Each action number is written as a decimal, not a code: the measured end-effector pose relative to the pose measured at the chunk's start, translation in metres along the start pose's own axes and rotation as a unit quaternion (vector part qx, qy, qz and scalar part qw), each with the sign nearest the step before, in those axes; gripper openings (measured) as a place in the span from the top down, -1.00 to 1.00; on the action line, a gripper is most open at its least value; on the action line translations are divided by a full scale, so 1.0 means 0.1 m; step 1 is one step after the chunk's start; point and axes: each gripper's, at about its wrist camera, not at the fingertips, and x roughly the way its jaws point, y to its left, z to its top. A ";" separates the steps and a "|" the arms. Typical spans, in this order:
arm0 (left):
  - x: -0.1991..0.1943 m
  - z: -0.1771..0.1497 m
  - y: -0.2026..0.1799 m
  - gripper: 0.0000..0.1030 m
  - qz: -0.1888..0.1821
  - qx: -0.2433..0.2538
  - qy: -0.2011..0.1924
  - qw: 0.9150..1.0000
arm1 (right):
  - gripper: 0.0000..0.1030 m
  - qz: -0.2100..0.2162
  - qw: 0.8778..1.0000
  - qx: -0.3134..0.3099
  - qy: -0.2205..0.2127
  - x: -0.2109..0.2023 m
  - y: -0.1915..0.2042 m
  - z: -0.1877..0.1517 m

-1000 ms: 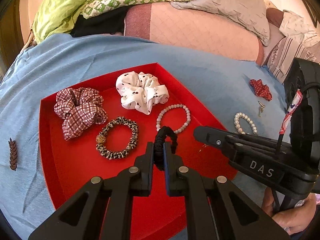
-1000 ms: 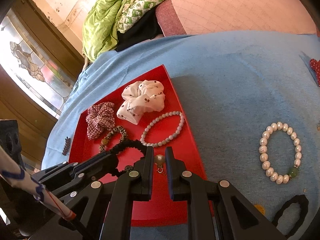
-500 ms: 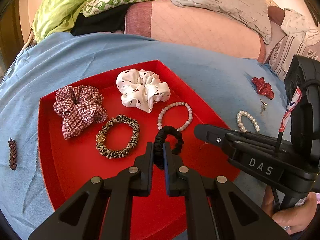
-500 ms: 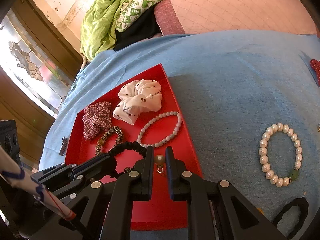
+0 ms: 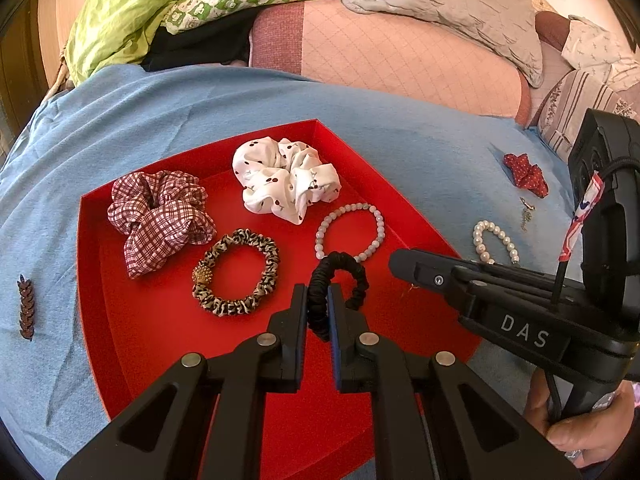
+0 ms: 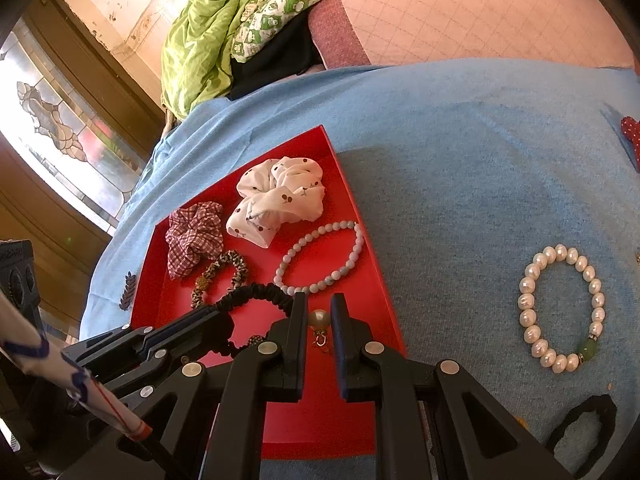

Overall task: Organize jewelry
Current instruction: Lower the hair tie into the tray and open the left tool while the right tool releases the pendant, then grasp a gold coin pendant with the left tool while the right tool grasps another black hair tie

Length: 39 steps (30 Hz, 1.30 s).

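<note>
The red tray [image 5: 92,280] of jewelry lies on the blue bedcover just ahead of and below our left hand-held gripper [image 5: 318,312], which is clenched on a black hair tie [image 5: 340,268] hanging over the tray's near right part. To set it down well, we judge we should lower it onto bare red floor, short of the leopard hair tie [image 5: 236,272] and pale bead bracelet [image 5: 352,228]. Our right hand-held gripper [image 6: 319,320] pinches a small pearl earring [image 6: 319,318] over the tray's near edge.
</note>
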 end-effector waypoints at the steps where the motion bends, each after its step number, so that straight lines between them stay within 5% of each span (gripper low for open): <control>1: 0.00 0.00 0.00 0.81 0.000 0.001 0.000 1.000 | 0.75 0.000 1.000 0.001 0.000 0.00 0.00 0.00; 19: -0.12 0.00 0.05 0.34 0.019 -0.002 -0.023 1.000 | 0.74 0.016 1.000 0.014 -0.009 -0.16 -0.02 0.03; 31: -0.26 0.03 -0.09 0.33 0.004 0.005 -0.049 0.999 | 0.72 0.022 0.998 0.033 -0.042 -0.65 -0.29 0.14; 34: -0.29 0.02 -0.18 0.33 -0.017 0.016 -0.052 0.998 | 0.70 0.010 0.998 0.045 -0.048 -0.76 -0.43 0.17; 39: -0.30 -0.06 -0.48 0.33 -0.110 0.054 -0.027 0.992 | 0.63 -0.034 0.997 0.059 -0.035 -0.80 -0.72 0.17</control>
